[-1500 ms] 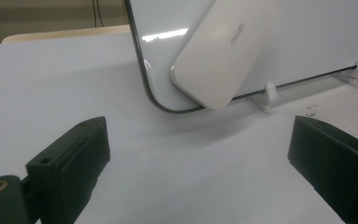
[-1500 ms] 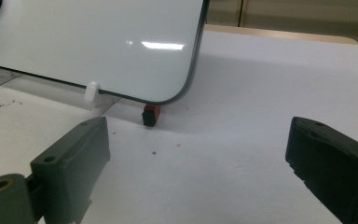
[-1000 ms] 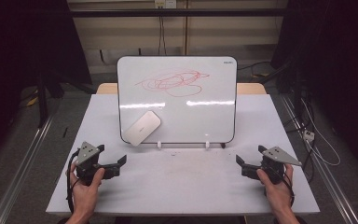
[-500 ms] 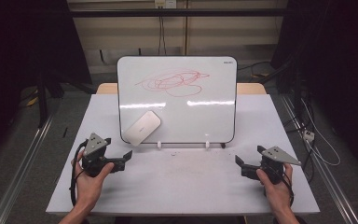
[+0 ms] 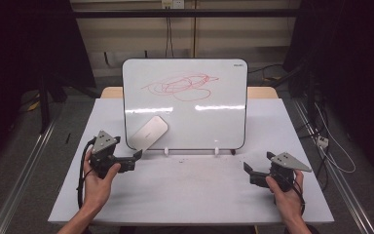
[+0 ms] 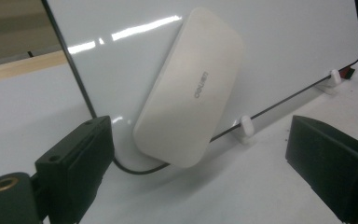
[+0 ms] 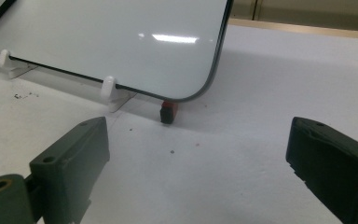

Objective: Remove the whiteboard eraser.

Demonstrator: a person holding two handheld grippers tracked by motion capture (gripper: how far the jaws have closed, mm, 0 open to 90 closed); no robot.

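I am holding my left gripper just above the counter, and its fingers are standing wide; they have just been closing a little, with nothing between them yet. My right gripper is waiting at about 3 o'clock from the left one, well apart, its fingers also spread wide and gripping nothing.

The eraser is sitting near my left fingers at roughly 1 o'clock, clinging flat to the lower left part of the whiteboard, tilted with its long axis running from 7 to 1 o'clock. I am judging it to be light, with a stiff, smooth plastic shell that could slip under my pads. It is probably holding on by a magnet, so it may resist a little before coming away. I am planning to take it across its narrow width, on the two long edges near the middle.

The board is standing on small white feet and may tip or slide if I pull too hard. Its felt side is hidden against the board, so I cannot tell how thick the eraser is. A small red and black thing is lying under the board's corner; I cannot make out what it is. Farther up, at 12 o'clock, a red scribble is crossing the board.
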